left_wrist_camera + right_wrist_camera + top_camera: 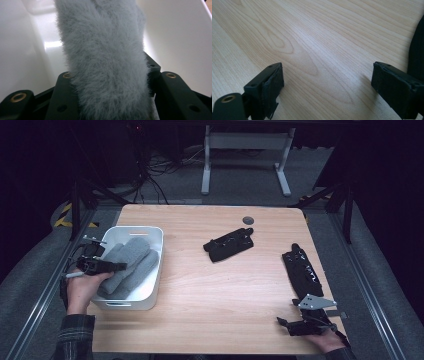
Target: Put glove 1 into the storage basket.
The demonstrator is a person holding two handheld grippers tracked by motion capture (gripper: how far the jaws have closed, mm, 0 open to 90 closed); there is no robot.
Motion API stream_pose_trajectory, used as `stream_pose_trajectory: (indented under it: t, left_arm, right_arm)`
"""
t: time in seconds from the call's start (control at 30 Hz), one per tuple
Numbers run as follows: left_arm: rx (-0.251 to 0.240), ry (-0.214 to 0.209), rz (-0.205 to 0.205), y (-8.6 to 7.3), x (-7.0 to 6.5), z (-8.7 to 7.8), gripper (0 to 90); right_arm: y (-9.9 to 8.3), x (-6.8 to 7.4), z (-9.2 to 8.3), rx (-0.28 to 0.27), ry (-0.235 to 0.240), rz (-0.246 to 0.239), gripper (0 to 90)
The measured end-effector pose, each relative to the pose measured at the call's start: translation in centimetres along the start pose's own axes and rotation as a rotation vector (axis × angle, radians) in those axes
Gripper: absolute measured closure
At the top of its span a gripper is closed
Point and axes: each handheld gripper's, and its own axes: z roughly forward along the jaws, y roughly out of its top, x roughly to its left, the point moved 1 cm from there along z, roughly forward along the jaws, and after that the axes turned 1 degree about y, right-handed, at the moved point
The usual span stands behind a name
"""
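Light falls from overhead onto the pale wooden desk [200, 285], and beyond its edges the room drops almost to black; the far floor and grey metal frame legs [245, 155] sit in murk. The high view is soft and a little grainy, and the black fabric pieces [229, 244] lose their detail. In the left gripper view there's a bright white glare streak on the glossy wall of the white plastic bin [52, 44], the fluffy grey sock [105, 62] is sharp mid-frame, blurring at the top. In the right gripper view the wood grain is crisp, with soft shadows beside the black pads [274, 80] and blurred edges near the lens.
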Motion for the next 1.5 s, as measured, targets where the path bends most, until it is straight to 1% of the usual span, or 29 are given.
stream_pose_trajectory:
  t: [0.1,0.13,0.17,0.2,0.27,0.3,0.37,0.4,0.43,0.47,0.5,0.53,0.6,0.63,0.67,0.7,0.73,0.8,0.87,0.93,0.97,1.07,1.1,1.17,1.23,1.33,1.43,1.5]
  left_arm:
    - [-0.02,-0.003,-0.001,0.0,0.0,-0.4,56.7]
    - [-0.025,-0.014,0.001,0.0,-0.1,-0.4,57.3]
    - [-0.032,-0.045,0.001,0.0,-0.2,-0.6,58.0]
    - [-0.033,-0.059,0.004,0.0,-0.3,-0.6,58.3]
    - [-0.026,-0.084,0.015,0.0,-0.5,-0.5,58.3]
    - [-0.02,-0.09,0.014,-0.1,-0.6,-0.4,58.1]
    - [0.011,-0.09,0.027,-0.2,-0.7,0.2,57.1]
    - [0.028,-0.1,0.023,-0.2,-0.7,0.5,56.4]
    - [0.046,-0.103,0.018,-0.2,-0.7,0.7,55.5]
    - [0.055,-0.104,0.023,-0.2,-0.8,0.7,53.1]
    - [0.051,-0.109,0.029,-0.3,-0.8,0.7,50.9]
    - [0.049,-0.104,0.033,-0.3,-0.8,0.7,47.8]
    - [0.062,-0.07,0.061,-0.2,-0.9,0.6,38.9]
    - [0.062,-0.051,0.068,-0.2,-1.0,0.5,35.4]
    - [0.066,-0.034,0.079,-0.2,-1.1,0.3,30.0]
    - [0.066,-0.022,0.095,-0.2,-1.2,0.3,26.9]
    - [0.068,-0.021,0.101,-0.2,-1.3,0.1,25.6]
    - [0.051,0.001,0.117,-0.1,-1.4,-0.2,22.0]
    - [0.037,0.014,0.12,0.0,-1.7,-0.5,19.8]
    - [0.023,0.038,0.133,0.1,-2.0,-0.9,16.8]
    - [0.014,0.042,0.137,0.2,-2.1,-1.1,16.5]
    - [-0.012,0.037,0.154,0.4,-2.8,-1.7,16.5]
    - [-0.021,0.035,0.163,0.5,-3.1,-1.8,16.5]
    - [-0.037,0.015,0.174,0.7,-3.7,-2.0,16.5]
    - [-0.046,0.008,0.191,0.9,-4.3,-2.0,16.6]
    - [-0.061,-0.016,0.217,1.2,-5.7,-1.9,16.5]
    - [-0.075,-0.046,0.233,1.5,-6.9,-1.6,16.5]
    - [-0.078,-0.074,0.244,1.6,-7.8,-1.3,16.5]
  right_arm:
    - [0.0,0.0,0.0,0.0,0.0,0.0,11.3]
    - [0.0,0.0,0.0,0.0,0.0,0.0,11.3]
    - [0.0,0.0,0.0,0.0,0.0,0.0,11.4]
    - [0.0,0.0,0.0,0.0,0.0,0.0,11.3]
    - [0.0,0.0,0.0,0.0,-0.001,0.0,11.3]
    - [0.0,0.0,0.0,0.0,0.0,0.001,11.3]
    - [0.0,0.0,0.0,0.0,-0.001,0.0,11.3]
    - [0.0,0.0,0.0,0.0,-0.001,0.0,11.3]
    - [0.0,0.0,0.0,-0.001,-0.001,0.001,11.3]
    - [0.0,0.0,0.0,0.0,-0.001,0.0,11.3]
    - [0.0,0.0,0.0,0.0,-0.001,0.001,11.3]
    - [0.0,0.0,0.0,0.0,-0.001,0.0,11.3]
    - [0.0,0.0,0.0,0.0,-0.001,0.0,11.3]
    - [0.0,0.0,0.0,0.0,-0.001,0.001,11.3]
    - [0.0,0.0,0.0,0.0,-0.001,0.0,11.4]
    - [0.0,0.0,0.0,0.0,-0.001,0.0,11.3]
    - [0.0,0.0,0.0,0.0,-0.001,0.0,11.3]
    - [0.0,0.0,0.0,0.0,-0.001,0.0,11.3]
    - [0.0,0.0,0.0,-0.001,-0.002,0.001,11.3]
    - [0.0,0.0,0.0,-0.001,-0.001,0.001,11.3]
    - [0.0,0.0,0.0,0.0,-0.001,0.0,11.3]
    - [0.0,0.0,0.0,0.0,-0.001,0.0,11.4]
    - [0.0,0.0,0.0,0.0,-0.001,0.0,11.3]
    - [0.0,0.0,0.0,0.0,-0.001,0.0,11.3]
    - [0.0,0.0,0.0,0.0,-0.001,0.001,11.3]
    - [0.0,0.0,0.0,0.0,-0.001,0.001,11.3]
    - [0.0,0.0,0.0,0.0,-0.001,0.0,11.3]
    - [0.0,0.0,0.0,0.0,-0.001,0.001,11.3]
